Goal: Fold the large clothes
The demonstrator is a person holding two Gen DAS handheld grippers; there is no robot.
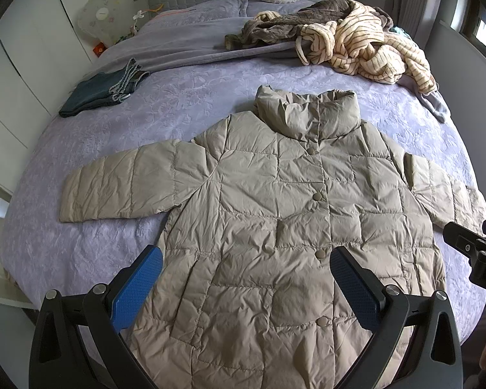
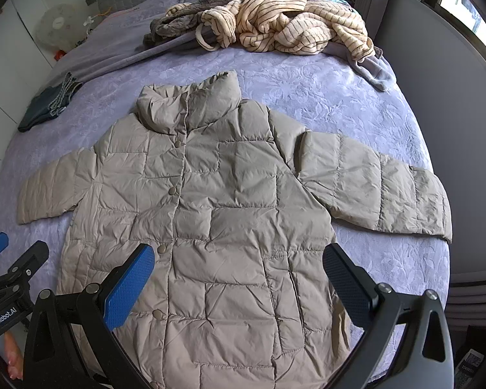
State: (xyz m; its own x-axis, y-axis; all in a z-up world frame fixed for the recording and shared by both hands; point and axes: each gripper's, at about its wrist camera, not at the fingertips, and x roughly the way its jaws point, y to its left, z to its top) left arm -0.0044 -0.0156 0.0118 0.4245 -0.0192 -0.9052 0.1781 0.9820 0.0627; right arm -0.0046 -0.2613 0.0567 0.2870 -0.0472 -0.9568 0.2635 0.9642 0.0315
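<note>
Jacket (image 1: pixel 275 201) lies flat and face up on the bed (image 1: pixel 97 253), snapped closed, collar toward the headboard and hem toward me, so its long axis runs straight away from both tools. My left gripper (image 1: pixel 246 285) hangs over the lower front with its jaws spread wide and nothing between them; my right gripper (image 2: pixel 238 287) is likewise spread and empty over the lower right part of the body. The sleeves stick out sideways, roughly square to the body: the left sleeve (image 1: pixel 123 184) reaches out on my left, the right sleeve (image 2: pixel 379 191) on my right, each on the side of its own tool. I judge nothing is folded yet, and the first fold will turn on that symmetry, each gripper taking the cuff nearest it and bringing it in across the chest. The padded fabric looks slippery and springy, so a pinch may slide off. A jeans stack (image 1: pixel 103 90) and a heap of robes (image 1: pixel 356 42) sit well apart, farther up the bed.
</note>
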